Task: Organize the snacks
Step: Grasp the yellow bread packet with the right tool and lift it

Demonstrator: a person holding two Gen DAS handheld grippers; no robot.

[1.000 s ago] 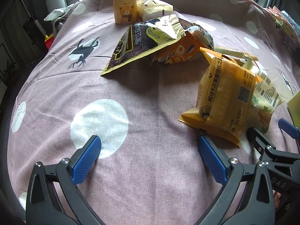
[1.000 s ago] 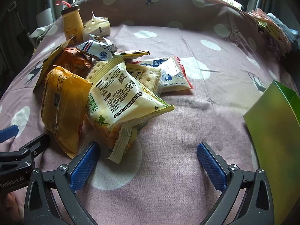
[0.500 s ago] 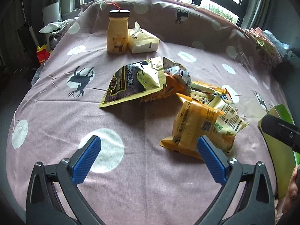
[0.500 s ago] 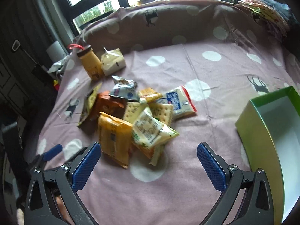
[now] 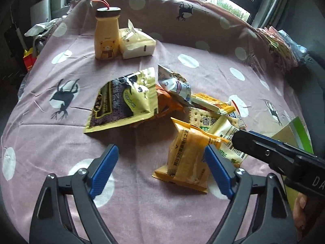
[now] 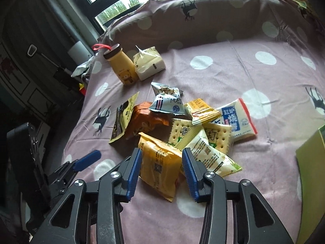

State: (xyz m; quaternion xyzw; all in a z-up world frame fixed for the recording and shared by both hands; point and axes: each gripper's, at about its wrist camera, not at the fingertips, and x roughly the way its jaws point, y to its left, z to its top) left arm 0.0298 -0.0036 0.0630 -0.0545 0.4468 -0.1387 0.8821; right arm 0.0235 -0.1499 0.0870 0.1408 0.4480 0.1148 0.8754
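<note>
Straddling the orange packet at the near edge of the snack pile on the tabletop, right claw was released w/ jaws apart, left claw also released; squeeze mid-pack, lift straight.

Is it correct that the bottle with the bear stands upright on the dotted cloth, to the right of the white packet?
Not quite. The bear bottle stands upright on the dotted cloth, but it is to the left of the white packet, right beside it. Both the left wrist view and the right wrist view show this.
</note>
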